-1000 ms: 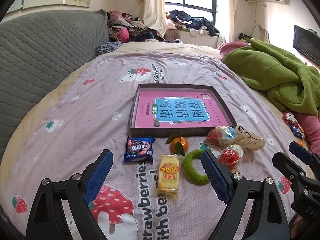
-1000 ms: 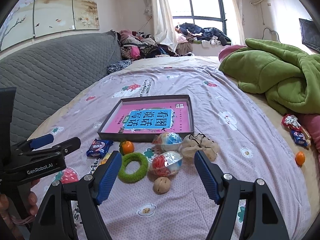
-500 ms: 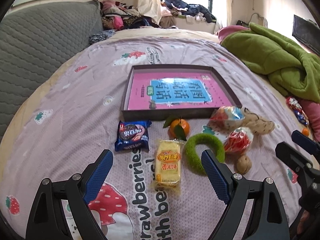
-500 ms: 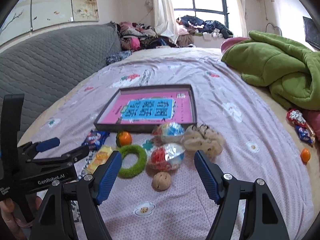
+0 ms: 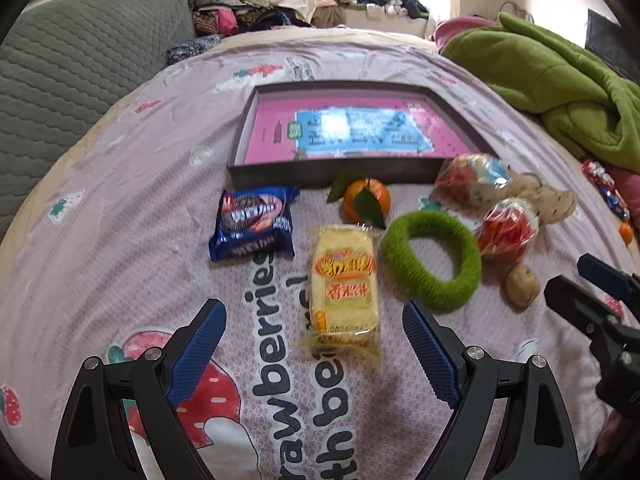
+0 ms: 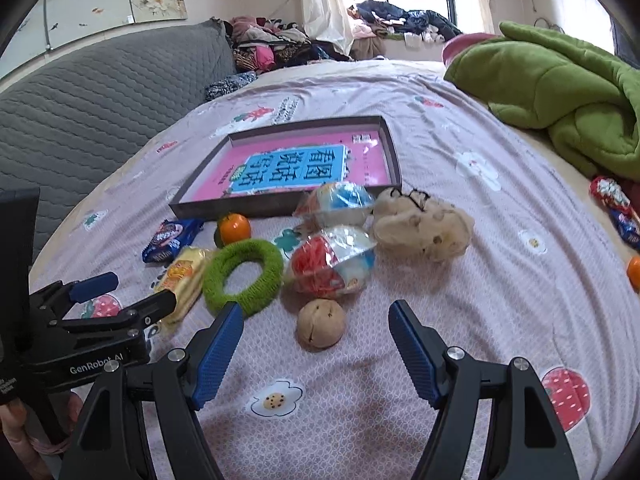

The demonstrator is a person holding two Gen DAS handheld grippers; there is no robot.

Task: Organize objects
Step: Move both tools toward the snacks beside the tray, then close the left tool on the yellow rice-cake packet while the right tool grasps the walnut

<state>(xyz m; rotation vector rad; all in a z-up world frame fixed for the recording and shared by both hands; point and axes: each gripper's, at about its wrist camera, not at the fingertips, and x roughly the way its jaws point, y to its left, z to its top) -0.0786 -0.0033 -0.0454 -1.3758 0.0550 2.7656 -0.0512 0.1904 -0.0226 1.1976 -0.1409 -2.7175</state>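
1. The left tongs (image 5: 314, 338) hang spread wide and empty over the bedspread (image 5: 100, 240), their two blue ribbed pads (image 5: 198, 354) on either side of the near end of one yellow cracker packet (image 5: 345, 286), not touching it.
2. The right tongs (image 6: 316, 354) are also spread and empty; one round, cracked brown walnut (image 6: 321, 323) lies just ahead, between the pads.
3. One fuzzy green ring (image 6: 243, 277) of wound yarn lies beside the cracker packet.
4. Two crinkly plastic-wrapped balls sit near the ring: one mostly red (image 6: 332, 266), one blue and white (image 6: 338, 200) further back against the tray.
5. One beige, lumpy soft toy (image 6: 424, 226) touches the wrapped balls on the right.
6. One orange tangerine with leaves (image 5: 367, 202) and one glossy blue biscuit packet (image 5: 254, 226) lie just before the tray.
7. One shallow, dark, rectangular tray (image 5: 328, 170) holds a single flat pink-and-blue book (image 5: 352, 132).
8. A thick green fleece blanket (image 6: 560, 88) is heaped at the far right; a second tangerine (image 6: 633, 272) and two shiny sweet wrappers (image 6: 616, 208) lie beneath it.
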